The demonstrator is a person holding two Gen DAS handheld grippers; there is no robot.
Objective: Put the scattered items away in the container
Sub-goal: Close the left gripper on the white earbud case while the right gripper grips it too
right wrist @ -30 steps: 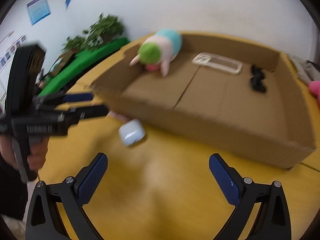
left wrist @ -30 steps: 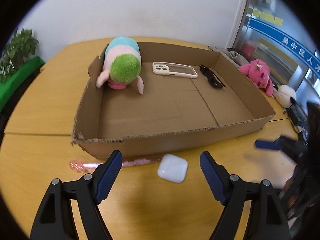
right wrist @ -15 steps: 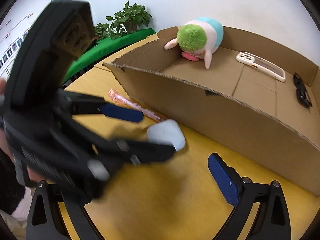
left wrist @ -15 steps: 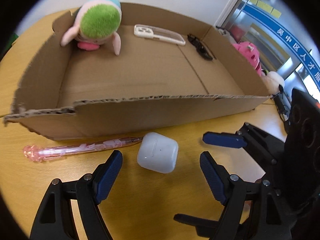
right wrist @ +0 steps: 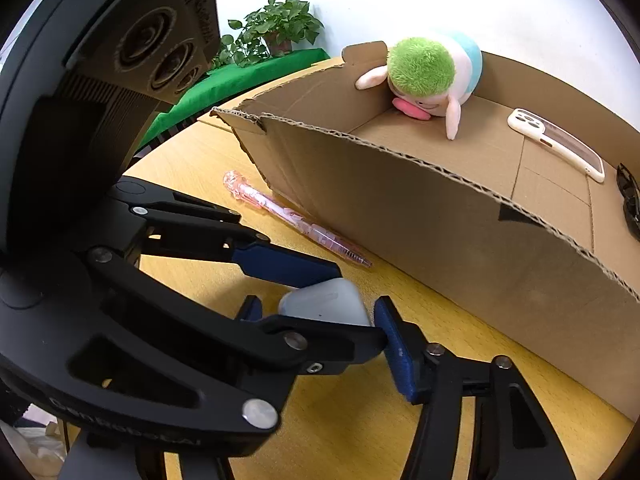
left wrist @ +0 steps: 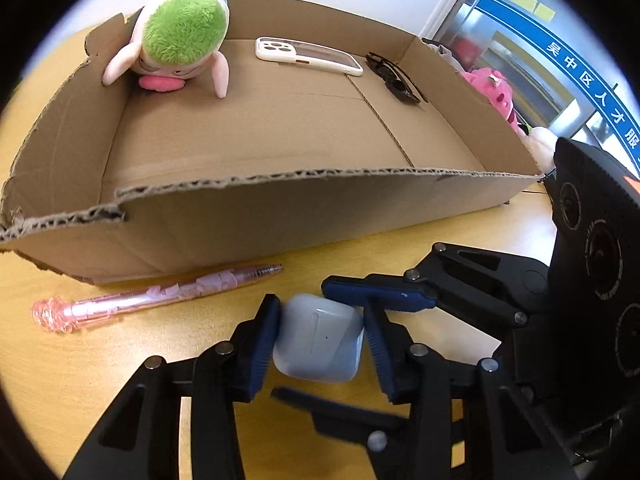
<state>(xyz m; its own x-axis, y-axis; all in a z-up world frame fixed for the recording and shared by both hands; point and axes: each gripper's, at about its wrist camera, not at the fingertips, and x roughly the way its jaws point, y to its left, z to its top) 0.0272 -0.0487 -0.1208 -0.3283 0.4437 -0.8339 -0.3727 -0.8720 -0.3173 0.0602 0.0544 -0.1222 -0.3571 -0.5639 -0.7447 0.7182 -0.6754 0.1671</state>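
earbud case [left wrist: 318, 338] (smooth, rounded white plastic) pinched by closing left gripper [left wrist: 316, 336]; right gripper [right wrist: 316, 316] closing around it.

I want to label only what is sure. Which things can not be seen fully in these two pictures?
- Earbud case: right wrist view, lower part behind the left gripper finger.
- Sunglasses: right wrist view, cut by the picture edge.
- Pink plush toy: left wrist view, behind the cardboard box wall.

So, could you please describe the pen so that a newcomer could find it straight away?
Start at the big open cardboard box on the yellow table. Outside it, along the foot of its near wall, lies the pen. It is long, thin and clear pink, unlike the rounded white earbud case beside it.
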